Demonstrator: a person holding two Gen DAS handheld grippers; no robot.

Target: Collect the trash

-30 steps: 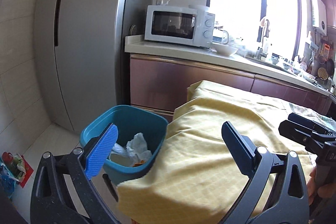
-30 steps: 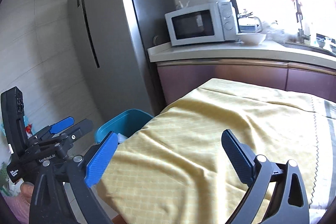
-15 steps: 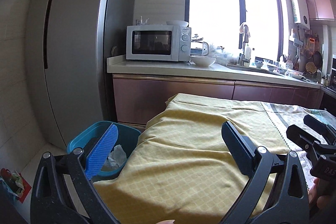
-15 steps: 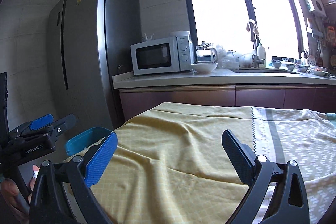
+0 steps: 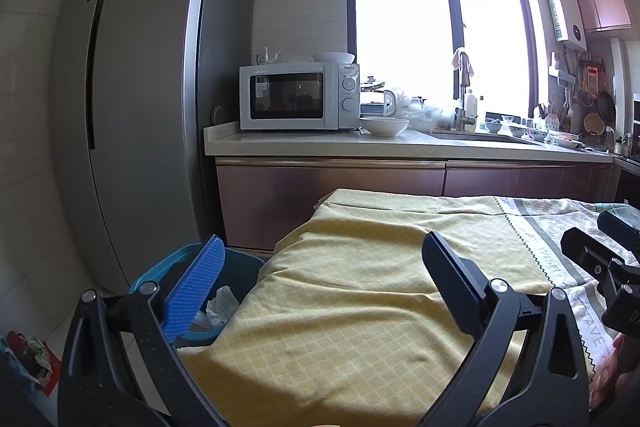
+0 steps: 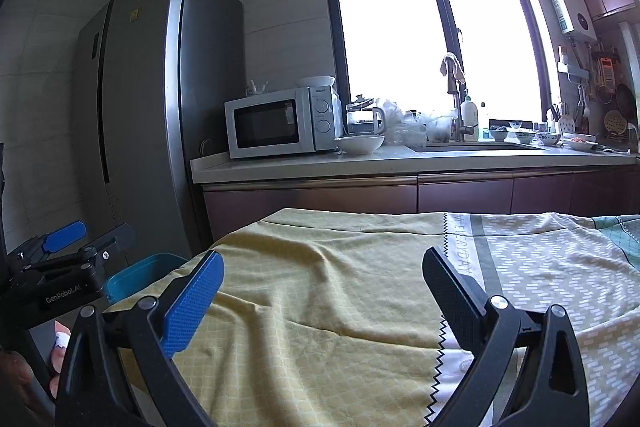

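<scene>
A blue trash bin (image 5: 168, 267) stands on the floor at the table's left end, with crumpled white paper (image 5: 220, 305) inside; its rim also shows in the right wrist view (image 6: 140, 277). My left gripper (image 5: 320, 267) is open and empty, held above the yellow tablecloth (image 5: 360, 307) near the bin. My right gripper (image 6: 320, 279) is open and empty above the same cloth (image 6: 320, 287). Each gripper shows at the edge of the other's view: the right one (image 5: 600, 267) and the left one (image 6: 80, 243).
A tall grey fridge (image 5: 140, 127) stands behind the bin. A counter (image 5: 400, 147) carries a microwave (image 5: 298, 95), a bowl (image 5: 384, 126), a kettle and a sink with dishes. Colourful packets (image 5: 28, 359) lie on the floor at the far left.
Both grippers have lifted and tilted up, away from the bin. The bin has slid lower and left in both views; more of the window and counter shows now.
</scene>
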